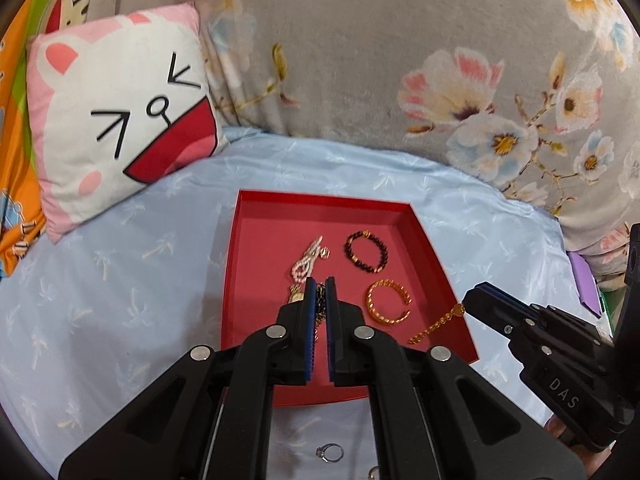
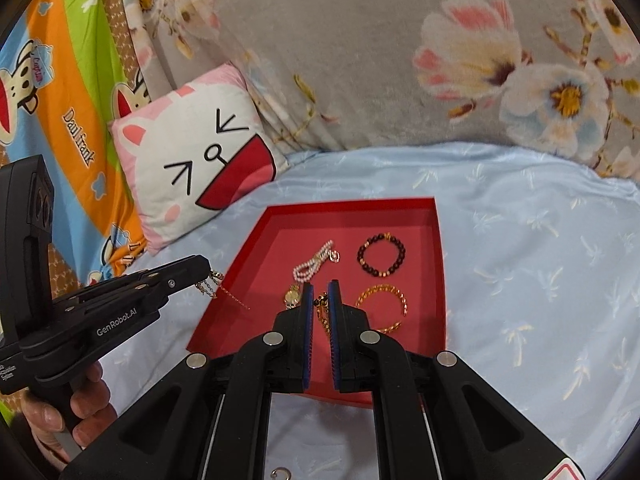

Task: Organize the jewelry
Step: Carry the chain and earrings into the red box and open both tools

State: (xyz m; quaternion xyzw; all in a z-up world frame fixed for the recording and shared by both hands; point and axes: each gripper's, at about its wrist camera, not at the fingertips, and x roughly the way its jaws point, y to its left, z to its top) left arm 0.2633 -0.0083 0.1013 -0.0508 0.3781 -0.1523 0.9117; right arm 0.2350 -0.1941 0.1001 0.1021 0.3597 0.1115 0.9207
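Over the red tray (image 1: 256, 240) on the bed (image 1: 120, 280), both tools are clamped on chains. Left tool (image 1: 320, 280) pinches a dark chain (image 1: 320, 300) that hangs above the tray's near left part; right tool (image 1: 466, 300) grips a gold chain (image 1: 436, 326) dangling over the tray's right edge. Within the tray lie a pearl bracelet (image 1: 306, 262), a dark bead bracelet (image 1: 367, 251) and a gold bangle (image 1: 389, 301). A ring (image 1: 330, 452) lies on the bed before the tray's near edge.
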